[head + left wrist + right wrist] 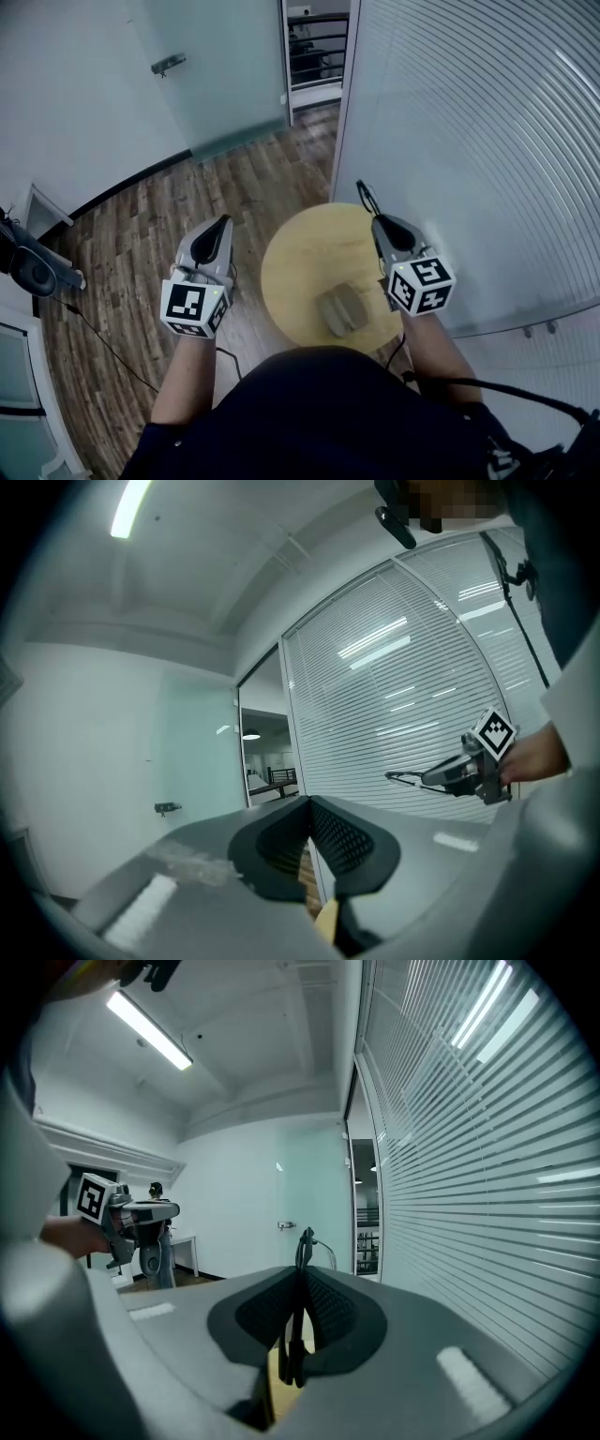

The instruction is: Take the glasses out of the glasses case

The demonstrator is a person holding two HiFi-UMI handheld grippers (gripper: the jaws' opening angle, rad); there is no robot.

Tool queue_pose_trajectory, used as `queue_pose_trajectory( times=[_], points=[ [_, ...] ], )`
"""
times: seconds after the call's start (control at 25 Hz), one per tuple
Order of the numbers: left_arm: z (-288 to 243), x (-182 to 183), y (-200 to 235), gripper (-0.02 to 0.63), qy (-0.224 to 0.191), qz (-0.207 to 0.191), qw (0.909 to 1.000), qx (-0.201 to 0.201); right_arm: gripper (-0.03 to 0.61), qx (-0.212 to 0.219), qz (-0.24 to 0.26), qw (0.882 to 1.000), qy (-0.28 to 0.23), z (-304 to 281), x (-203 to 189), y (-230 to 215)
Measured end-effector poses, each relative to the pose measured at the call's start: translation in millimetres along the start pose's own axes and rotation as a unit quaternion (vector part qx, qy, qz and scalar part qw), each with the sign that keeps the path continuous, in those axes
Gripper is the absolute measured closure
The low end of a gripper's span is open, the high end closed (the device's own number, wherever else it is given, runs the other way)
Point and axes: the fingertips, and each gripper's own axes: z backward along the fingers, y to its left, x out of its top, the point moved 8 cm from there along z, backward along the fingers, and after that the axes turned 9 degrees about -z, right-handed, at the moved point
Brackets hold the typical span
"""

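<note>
A grey-beige glasses case (341,309) lies on the round wooden table (300,258), near its front edge and close to my body. My right gripper (376,218) is held up over the table's right side, shut on the dark thin-framed glasses (365,196), which stick out past its tips. In the right gripper view the folded glasses (301,1283) stand edge-on between the pads of the right gripper (302,1277). My left gripper (225,221) hangs left of the table over the floor. Its jaws meet with nothing between them (309,804). It sees the glasses (405,778) in profile.
A wall of slatted blinds (469,141) curves close behind the table on the right. A frosted glass door (206,75) stands at the back. Wooden floor (131,253) spreads to the left, with a cable (103,342) and dark equipment (28,262) at the far left.
</note>
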Motion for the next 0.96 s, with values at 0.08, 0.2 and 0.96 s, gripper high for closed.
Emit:
queue_pose_trajectory(
  times=[0.08, 0.2, 0.96],
  points=[
    [-2.1, -1.1, -2.7, 0.607, 0.001, 0.001, 1.0000, -0.002, 0.546, 0.001, -0.001, 1.000, 0.000, -1.6, -1.0, -1.6],
    [-2.3, -2.6, -6.5, 0.607, 0.004, 0.003, 1.0000, -0.002, 0.546, 0.003, -0.003, 1.000, -0.002, -1.5, -1.8, -3.0],
    [5.7, 14.1, -10.0, 0.607, -0.014, -0.007, 0.9999, -0.001, 0.546, 0.007, 0.002, 1.000, -0.008, 1.9, 1.2, 3.1]
  ],
)
